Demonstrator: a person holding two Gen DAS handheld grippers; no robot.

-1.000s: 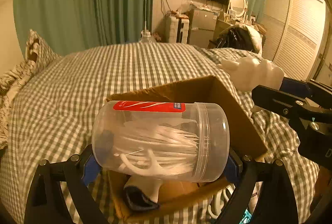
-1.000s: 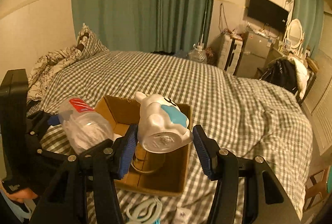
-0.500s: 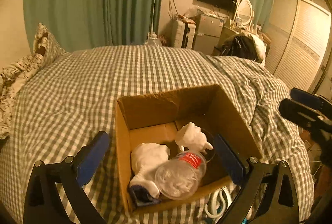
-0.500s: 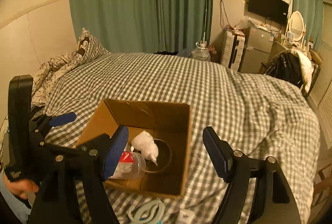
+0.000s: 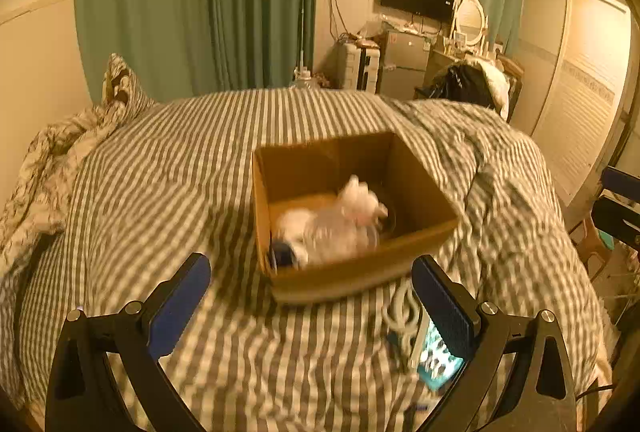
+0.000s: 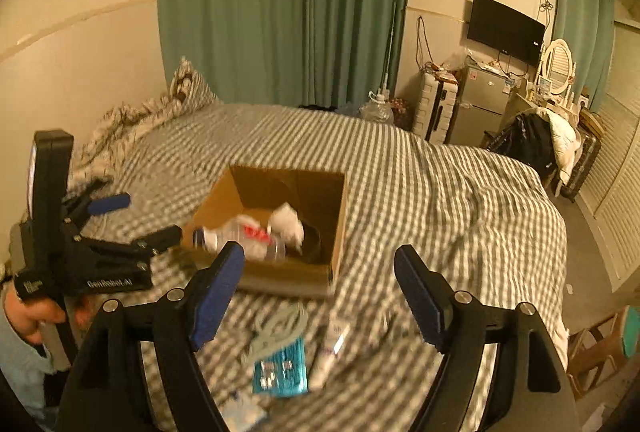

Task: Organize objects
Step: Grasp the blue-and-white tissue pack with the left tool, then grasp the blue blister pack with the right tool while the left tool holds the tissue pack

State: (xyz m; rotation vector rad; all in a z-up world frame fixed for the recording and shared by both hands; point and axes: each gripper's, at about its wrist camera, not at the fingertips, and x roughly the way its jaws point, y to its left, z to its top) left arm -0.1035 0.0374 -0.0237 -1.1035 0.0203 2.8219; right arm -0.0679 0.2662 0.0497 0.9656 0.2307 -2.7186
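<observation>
both claws are empty: the left claw (image 5: pixel 310 298) stands wide with nothing between its blue pads, and the right claw (image 6: pixel 318 292) has its jaws opening, also with nothing between them. the cardboard box (image 5: pixel 420 188) sits on the checked bed (image 5: pixel 168 192), at about twelve o'clock from each claw, and holds the clear plastic jar (image 6: pixel 256 238) lying on its side next to a white figurine (image 6: pixel 286 224); both pictures are smeared, so finer detail in there is hard to read. loose things remain on the bed at the box's six o'clock: a pale looped item (image 6: pixel 280 328), a teal packet (image 6: pixel 282 372) and a small white tube (image 6: pixel 330 350). judging from this, the risks lie in collecting those. they lie flat and close together on soft bedding, so a claw pressing down may sink into the cover, pinch cloth along with the packet, or nudge the tube away. the box looks light and rests on a yielding surface, so a bump to its near wall could shove or tip it. the two claws working side by side at the same spot could also knock together.
</observation>
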